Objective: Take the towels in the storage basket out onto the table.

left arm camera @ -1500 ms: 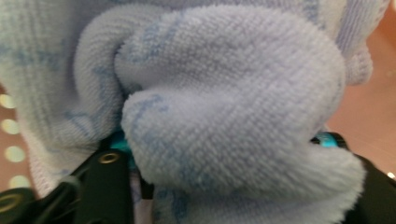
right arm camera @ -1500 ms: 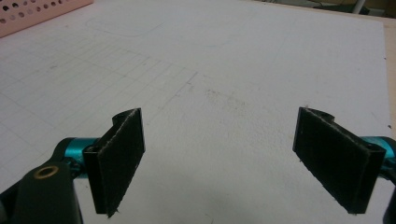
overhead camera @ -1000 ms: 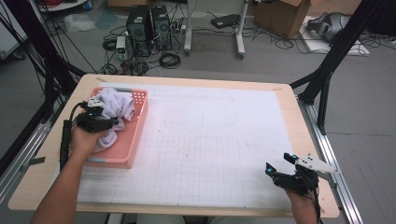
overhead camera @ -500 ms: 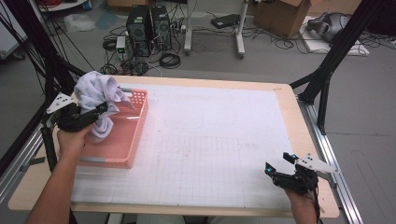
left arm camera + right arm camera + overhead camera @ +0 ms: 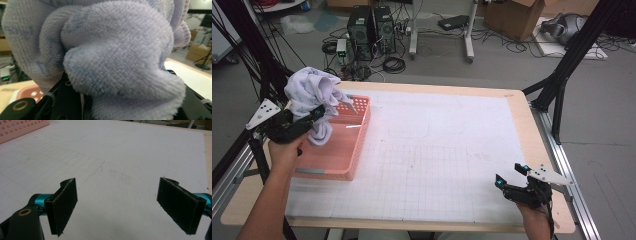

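Observation:
A pale lilac terry towel hangs bunched in the air over the left end of the pink perforated basket, and my left gripper is shut on it. In the left gripper view the towel is pressed close to the lens and hides most of the jaws. Near the table's front right corner my right gripper stands open, nothing between its fingers. The right gripper view has its two black pads wide apart over the white gridded mat.
The basket sits at the table's left edge, its corner also at the top left in the right gripper view. The white mat covers most of the wooden table. Computer towers, cables and black frame legs stand beyond the far edge.
My left gripper has lifted the towel out of the basket and carried it up and toward the left. The right gripper has stayed where it was.

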The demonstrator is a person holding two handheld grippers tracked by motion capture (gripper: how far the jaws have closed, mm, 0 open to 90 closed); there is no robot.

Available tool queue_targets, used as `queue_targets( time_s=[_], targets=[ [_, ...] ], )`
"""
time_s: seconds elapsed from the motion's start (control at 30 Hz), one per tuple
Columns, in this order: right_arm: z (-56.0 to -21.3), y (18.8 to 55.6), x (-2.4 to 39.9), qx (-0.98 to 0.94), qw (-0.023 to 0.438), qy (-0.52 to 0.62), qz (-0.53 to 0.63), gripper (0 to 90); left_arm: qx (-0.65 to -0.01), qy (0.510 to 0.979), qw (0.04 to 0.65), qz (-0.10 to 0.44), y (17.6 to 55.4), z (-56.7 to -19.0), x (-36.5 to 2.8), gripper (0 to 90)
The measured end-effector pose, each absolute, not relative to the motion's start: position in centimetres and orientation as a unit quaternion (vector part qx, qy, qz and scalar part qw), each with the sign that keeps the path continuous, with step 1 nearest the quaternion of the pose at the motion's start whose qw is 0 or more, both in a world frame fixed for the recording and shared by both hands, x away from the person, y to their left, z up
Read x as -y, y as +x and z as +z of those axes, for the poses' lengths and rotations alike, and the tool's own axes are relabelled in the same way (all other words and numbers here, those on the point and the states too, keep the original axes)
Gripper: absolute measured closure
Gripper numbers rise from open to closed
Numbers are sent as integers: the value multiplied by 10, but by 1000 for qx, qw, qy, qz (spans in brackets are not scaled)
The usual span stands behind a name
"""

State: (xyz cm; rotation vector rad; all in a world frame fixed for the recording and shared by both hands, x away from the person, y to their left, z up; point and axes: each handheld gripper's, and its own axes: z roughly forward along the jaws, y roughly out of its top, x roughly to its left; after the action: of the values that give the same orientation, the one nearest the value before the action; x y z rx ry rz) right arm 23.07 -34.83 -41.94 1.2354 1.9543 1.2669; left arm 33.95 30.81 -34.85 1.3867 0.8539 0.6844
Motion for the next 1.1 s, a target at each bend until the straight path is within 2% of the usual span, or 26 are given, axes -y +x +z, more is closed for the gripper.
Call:
queue_targets(
  time_s=[0.3, 0.57, 0.83, 1.1],
  targets=[
    [-419, 231, 348, -720, 249, 451, 466, 153, -317, 617, 667, 272, 331, -333, -291, 546],
    [-418, 230, 349, -719, 252, 448, 468, 153, -268, 621, 699, 232, 326, -323, -258, 540],
    [-418, 230, 350, -720, 251, 447, 467, 153, -225, 640, 706, 205, 328, -317, -216, 538],
    [-418, 230, 350, -720, 253, 444, 469, 153, -210, 668, 692, 177, 335, -331, -176, 537]
  ],
)
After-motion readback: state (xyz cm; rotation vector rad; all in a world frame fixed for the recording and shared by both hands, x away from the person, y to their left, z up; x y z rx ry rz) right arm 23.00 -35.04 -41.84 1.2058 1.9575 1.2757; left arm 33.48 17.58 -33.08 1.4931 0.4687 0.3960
